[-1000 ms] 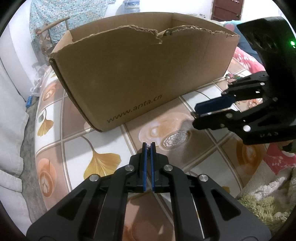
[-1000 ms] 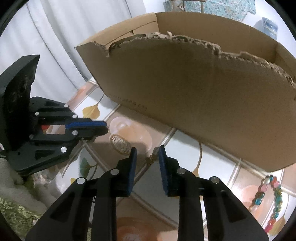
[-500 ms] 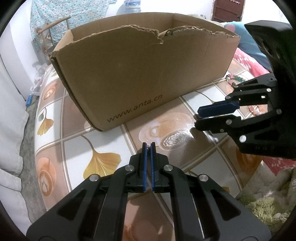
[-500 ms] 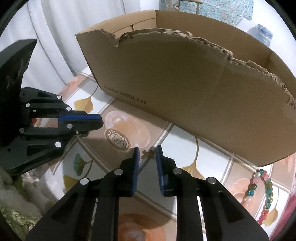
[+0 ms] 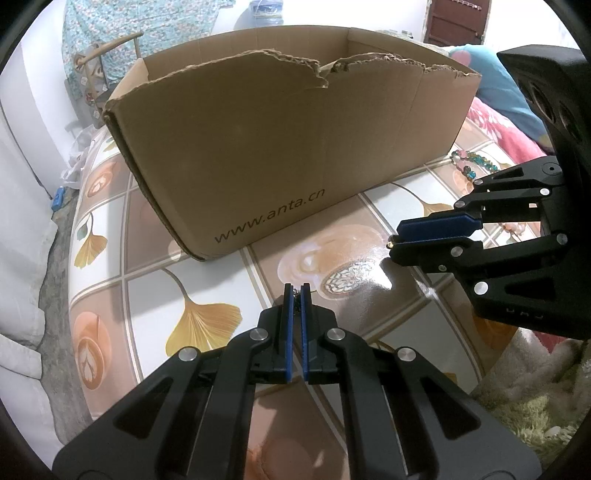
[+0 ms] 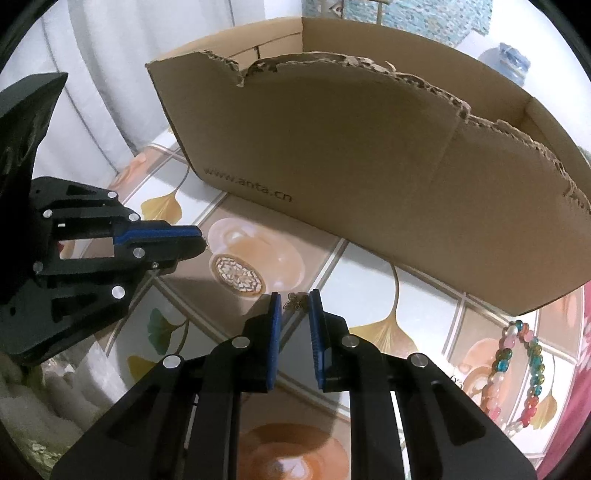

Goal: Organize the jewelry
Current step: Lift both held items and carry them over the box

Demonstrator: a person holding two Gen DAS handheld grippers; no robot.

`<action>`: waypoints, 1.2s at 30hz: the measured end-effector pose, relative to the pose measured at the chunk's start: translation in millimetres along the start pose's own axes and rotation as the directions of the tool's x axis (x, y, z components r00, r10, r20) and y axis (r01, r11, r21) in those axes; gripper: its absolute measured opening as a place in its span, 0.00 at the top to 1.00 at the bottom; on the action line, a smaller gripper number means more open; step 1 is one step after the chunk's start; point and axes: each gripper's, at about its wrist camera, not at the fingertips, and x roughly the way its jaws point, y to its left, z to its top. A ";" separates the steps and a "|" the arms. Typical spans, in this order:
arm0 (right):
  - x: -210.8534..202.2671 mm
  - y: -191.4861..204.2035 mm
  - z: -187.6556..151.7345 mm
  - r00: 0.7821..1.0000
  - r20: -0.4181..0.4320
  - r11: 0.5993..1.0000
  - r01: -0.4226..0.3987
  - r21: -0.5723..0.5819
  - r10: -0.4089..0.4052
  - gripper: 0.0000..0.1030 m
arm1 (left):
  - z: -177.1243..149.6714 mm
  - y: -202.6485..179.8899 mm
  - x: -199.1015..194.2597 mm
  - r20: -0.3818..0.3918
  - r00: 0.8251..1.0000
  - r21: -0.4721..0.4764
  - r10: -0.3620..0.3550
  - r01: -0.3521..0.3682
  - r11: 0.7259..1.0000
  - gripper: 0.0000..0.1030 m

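Left claw (image 5: 294, 291) clamped on a small trinket (image 5: 295, 292). Right claw (image 6: 295, 301) narrowly apart around a charm (image 6: 295, 302), grip unclear. Risk: either slips out before clearing the box (image 5: 280, 147) rim.

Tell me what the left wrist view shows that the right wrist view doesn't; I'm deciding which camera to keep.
Only the left wrist view shows the blue water jug, the dark door and the pink bedding.

Only the right wrist view shows the whole bead bracelet and a small metal piece between the right hand-held gripper pads.

Both show the torn cardboard box, the leaf-patterned table and each other's hand-held gripper, including the left hand-held gripper.
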 end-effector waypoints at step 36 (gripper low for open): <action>-57.9 -27.5 -11.4 0.994 0.106 0.998 -0.005 0.059 -0.001 0.88 | 1.2 -12.0 -25.7 0.052 0.998 0.031 0.033 -0.035 0.999 1.00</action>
